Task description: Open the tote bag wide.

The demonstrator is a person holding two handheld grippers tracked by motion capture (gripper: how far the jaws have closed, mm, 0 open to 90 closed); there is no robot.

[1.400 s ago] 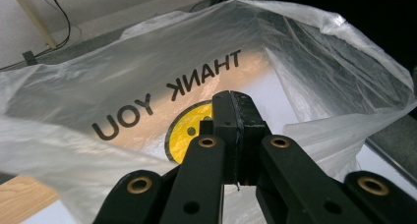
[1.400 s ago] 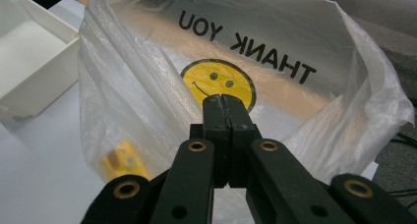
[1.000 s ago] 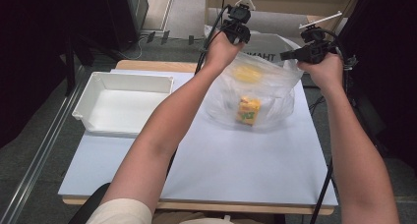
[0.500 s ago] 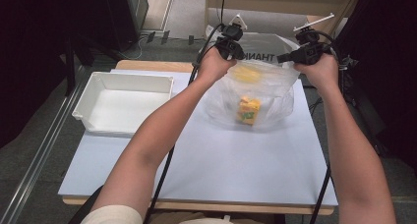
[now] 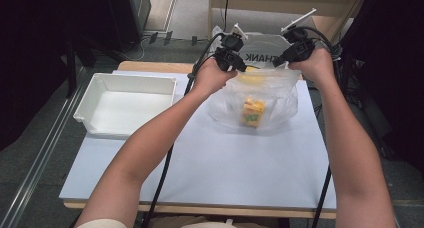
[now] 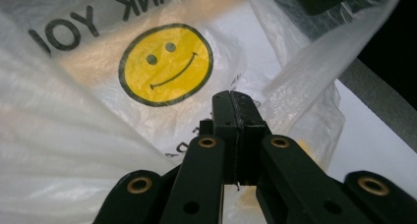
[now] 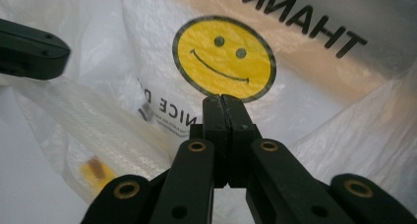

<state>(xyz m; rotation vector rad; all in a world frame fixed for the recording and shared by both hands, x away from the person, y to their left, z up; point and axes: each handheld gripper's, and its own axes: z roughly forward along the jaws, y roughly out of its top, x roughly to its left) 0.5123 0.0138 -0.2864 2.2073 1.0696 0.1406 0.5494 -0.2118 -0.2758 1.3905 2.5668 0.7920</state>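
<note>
Clear plastic bag (image 5: pixel 260 95) sits at the far middle of the white table (image 5: pixel 210 163), mouth held up toward the far edge, lower part resting on the tabletop. Left gripper (image 5: pixel 239 66) is at the bag's upper left rim, right gripper (image 5: pixel 276 61) at the upper right rim, the two near each other with the bag opening stretched between them. Left gripper view: jaws pressed flat together, no gap visible, thin bag film draped around and beside the tips (image 6: pixel 236 103); can't tell for sure if film is pinched between the pads. Right gripper view: same, jaws fully closed (image 7: pixel 222 106), bag film all around; pinch itself not clearly visible. Bag has a yellow smiley face (image 6: pixel 165 64) and black "THANK YOU" lettering, seen mirrored from inside in both gripper views. Inside the bag a small yellow and green box (image 5: pixel 253 113) lies on the bottom, roughly centre. White tray (image 5: pixel 100 85) stands on the left part of the table, well apart from the bag. Both forearms reach in from the near edge, cables trailing down beside them.
</note>
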